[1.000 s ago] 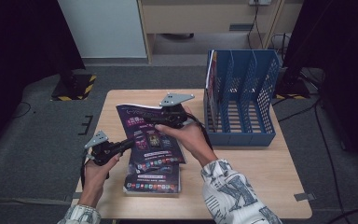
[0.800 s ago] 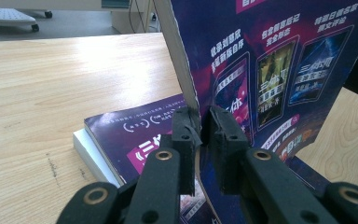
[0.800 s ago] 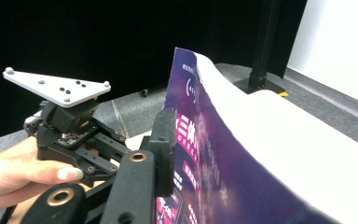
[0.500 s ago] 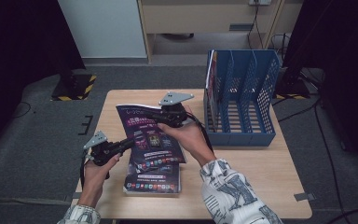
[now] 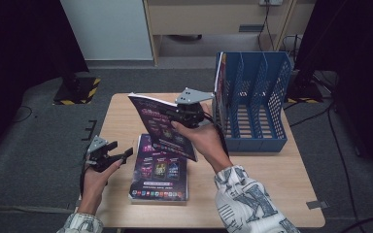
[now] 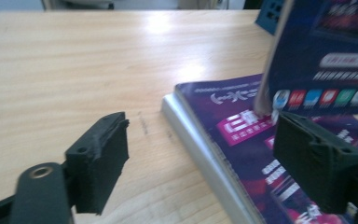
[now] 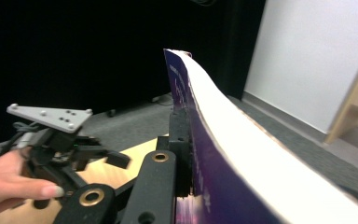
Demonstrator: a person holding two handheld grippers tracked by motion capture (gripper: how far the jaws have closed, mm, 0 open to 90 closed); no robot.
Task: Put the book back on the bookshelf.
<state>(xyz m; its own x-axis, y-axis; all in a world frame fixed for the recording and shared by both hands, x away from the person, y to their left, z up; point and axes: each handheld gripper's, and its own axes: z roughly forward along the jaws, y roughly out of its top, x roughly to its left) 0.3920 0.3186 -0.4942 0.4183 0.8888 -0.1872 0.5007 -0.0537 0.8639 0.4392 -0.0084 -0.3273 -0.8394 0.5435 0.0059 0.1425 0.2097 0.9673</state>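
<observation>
My right gripper (image 5: 177,115) is shut on a purple magazine (image 5: 160,128) and holds it tilted in the air above the table, just left of the blue file rack (image 5: 252,104). In the right gripper view the magazine (image 7: 242,163) stands on edge, clamped between the black jaws of the right gripper (image 7: 186,140). A stack of similar magazines (image 5: 158,170) lies flat on the table. My left gripper (image 5: 121,156) sits at the stack's left edge. Its jaws have just been opening and its pads (image 6: 102,154) press on nothing, with the stack (image 6: 242,140) lying under the gap.
The wooden table (image 5: 281,179) carries the rack at its right back, and one magazine (image 5: 218,80) stands in the rack's leftmost slot. Dark floor surrounds the table, and a cabinet stands behind it. In the right gripper view the other hand's gripper (image 7: 74,149) lies beyond the magazine.
The left gripper has let go of the magazine's lower edge, opened and drawn back left. The right gripper has lifted the magazine off the stack and tilted it up toward the rack.
</observation>
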